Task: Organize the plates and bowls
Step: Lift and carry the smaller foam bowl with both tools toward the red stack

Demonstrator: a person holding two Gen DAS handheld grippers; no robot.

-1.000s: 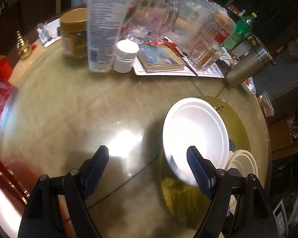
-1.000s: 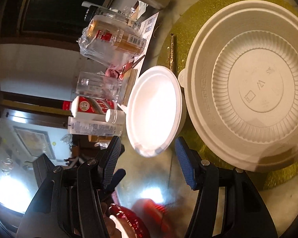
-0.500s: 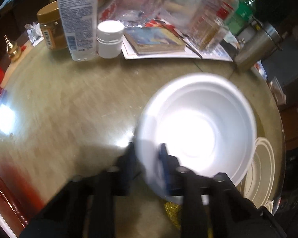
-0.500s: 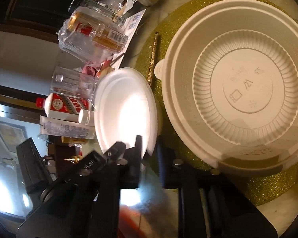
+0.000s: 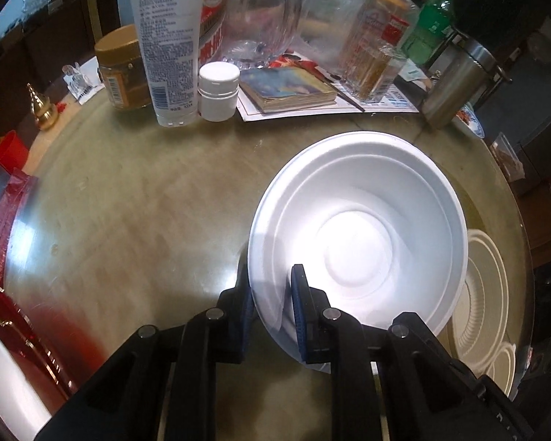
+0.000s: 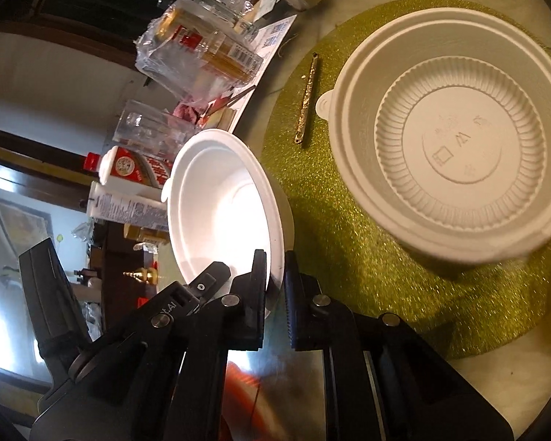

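Pinching the near rim of the white bowl point(image 5: 360, 235), the left gripper point(image 5: 272, 305) had its two blue pads pressed on it, one inside the bowl and one outside; its jaws had just been closing and now held the rim tight. The right gripper point(image 6: 275, 279) pinched the same white bowl point(image 6: 224, 205) at its rim as well; its jaws had just been closing too, and the thin rim sat between them. The bowl was tipped up on its side in the right wrist view, with its open face turned away from the gold mat point(image 6: 349, 250); its lower edge was just beside the mat's edge. On the mat sat a big cream plate point(image 6: 455, 139) with a ribbed ring; it was near the bowl but apart from it. A thin gold stick point(image 6: 308, 99) lay on the mat between the bowl and the plate. Past the bowl stood a white tube point(image 5: 165, 36), a small white jar point(image 5: 218, 92) and a book point(image 5: 286, 88).
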